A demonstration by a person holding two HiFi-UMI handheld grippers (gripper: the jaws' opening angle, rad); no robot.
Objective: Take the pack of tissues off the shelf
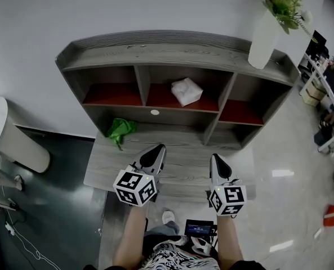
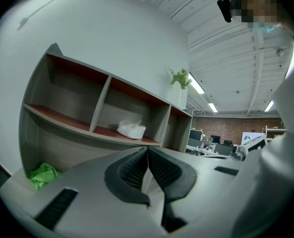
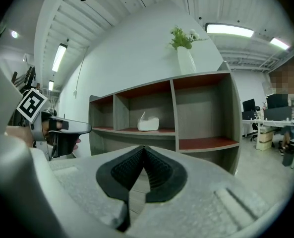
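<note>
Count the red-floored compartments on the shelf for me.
3, side by side: left compartment, middle compartment holding the pack of tissues, right compartment. No others seem hidden.

Lighting: bright, even; ceiling strip lights (image 3: pixel 228 30) above the jaws. Fisheye bending, dark vignetted corners; glare on floor (image 1: pixel 282 173).

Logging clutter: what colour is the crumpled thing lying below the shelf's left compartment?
The crumpled thing is green, clearest in the head view.
</note>
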